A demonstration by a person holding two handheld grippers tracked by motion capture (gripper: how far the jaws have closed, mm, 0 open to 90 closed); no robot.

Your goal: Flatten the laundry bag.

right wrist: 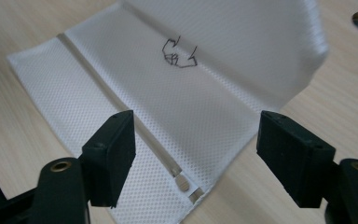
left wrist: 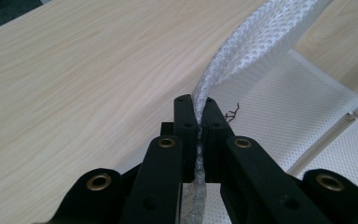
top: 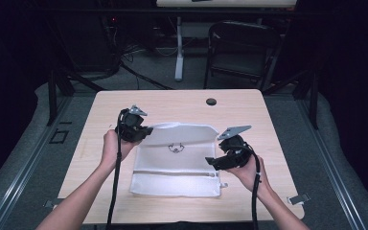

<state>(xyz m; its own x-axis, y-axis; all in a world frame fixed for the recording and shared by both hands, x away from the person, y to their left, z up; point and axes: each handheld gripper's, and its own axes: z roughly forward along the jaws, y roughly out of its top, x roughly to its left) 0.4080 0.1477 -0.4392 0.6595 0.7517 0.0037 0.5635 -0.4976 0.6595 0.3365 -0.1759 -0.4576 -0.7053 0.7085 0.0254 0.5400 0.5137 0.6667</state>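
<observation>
A white mesh zipper pouch (top: 175,160) lies in the middle of the wooden table (top: 249,108), its far part folded up and toward the person. It carries a small black scribble (right wrist: 177,53) and a zipper with a pull (right wrist: 182,183) at its right end. My left gripper (top: 141,133) is shut on the pouch's lifted far-left corner; the mesh (left wrist: 242,51) is pinched between its jaws and arcs upward. My right gripper (top: 213,160) hovers at the pouch's right edge, jaws wide apart, with nothing pressed between the pads.
A round black grommet hole (top: 211,101) sits in the table's far right part. A dark folding chair (top: 242,48) and a white desk leg (top: 178,48) stand beyond the table. Metal clips (top: 298,199) sit at the near table corners.
</observation>
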